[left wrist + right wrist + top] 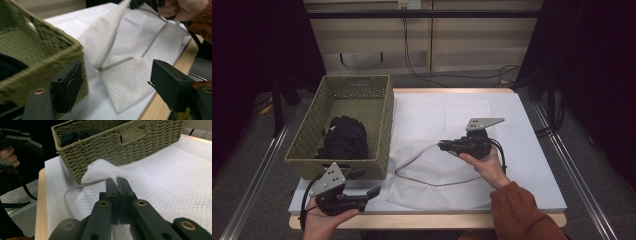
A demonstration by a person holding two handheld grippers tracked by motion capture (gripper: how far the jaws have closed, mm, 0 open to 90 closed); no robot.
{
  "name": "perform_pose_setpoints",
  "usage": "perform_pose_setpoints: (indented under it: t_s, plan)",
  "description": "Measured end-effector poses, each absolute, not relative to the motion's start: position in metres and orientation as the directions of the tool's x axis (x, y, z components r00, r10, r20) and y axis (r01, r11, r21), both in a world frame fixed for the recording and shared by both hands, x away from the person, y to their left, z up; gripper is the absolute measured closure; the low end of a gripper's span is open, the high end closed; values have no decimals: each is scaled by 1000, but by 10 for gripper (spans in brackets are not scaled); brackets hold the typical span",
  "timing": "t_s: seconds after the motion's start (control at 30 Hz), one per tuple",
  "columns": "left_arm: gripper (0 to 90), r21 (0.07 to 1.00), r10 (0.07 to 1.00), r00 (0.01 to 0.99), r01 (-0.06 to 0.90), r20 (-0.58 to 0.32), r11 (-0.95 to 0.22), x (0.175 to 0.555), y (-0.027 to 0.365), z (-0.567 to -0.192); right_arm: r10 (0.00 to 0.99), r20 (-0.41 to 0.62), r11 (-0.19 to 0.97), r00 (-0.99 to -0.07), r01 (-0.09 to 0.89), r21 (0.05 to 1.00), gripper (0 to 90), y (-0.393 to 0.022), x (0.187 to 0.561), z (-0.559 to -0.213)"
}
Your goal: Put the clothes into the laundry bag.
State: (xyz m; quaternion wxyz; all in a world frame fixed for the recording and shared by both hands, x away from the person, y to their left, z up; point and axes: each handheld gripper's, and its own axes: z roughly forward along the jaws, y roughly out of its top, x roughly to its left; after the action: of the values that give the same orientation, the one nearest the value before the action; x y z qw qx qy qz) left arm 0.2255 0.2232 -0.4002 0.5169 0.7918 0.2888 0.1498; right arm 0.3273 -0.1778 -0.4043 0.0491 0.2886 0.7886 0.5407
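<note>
A white mesh bag (432, 185) lies on the white table (512, 115), with one edge lifted off the surface. My right gripper (441, 145) is shut on that raised edge, and in the right gripper view the jaws (117, 181) meet on a fold of the mesh (100, 170). A green wicker basket (388, 115) stands at the table's left with a black garment (344, 137) inside. My left gripper (368, 182) hovers in front of the basket's near wall. Its jaws (116, 72) stand wide apart with nothing between them, the basket (37, 50) to their left and the mesh bag (130, 82) ahead.
The table's wooden front edge (422, 221) runs just below both hands. Metal rails (257, 170) flank the table on either side. Cables (412, 65) hang along a cabinet behind the table. Bare white surface lies beyond the mesh bag toward the back right.
</note>
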Motion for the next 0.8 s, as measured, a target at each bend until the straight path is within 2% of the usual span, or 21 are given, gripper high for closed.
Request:
perform_pose_setpoints:
  t_s: [0.27,0.6,0.8]
  plan:
    - [272,913,654,755,302,-53,-274,251,244,-382,502,234,261,-832,404,877,889,-174,328,-406]
    - [247,890,704,708,357,-60,-284,287,255,-375,504,236,265,-831,409,873,889,-175,330,-409]
    - [225,889,722,691,351,-36,-292,297,258,-368,506,238,264,-829,412,872,889,-176,330,-409]
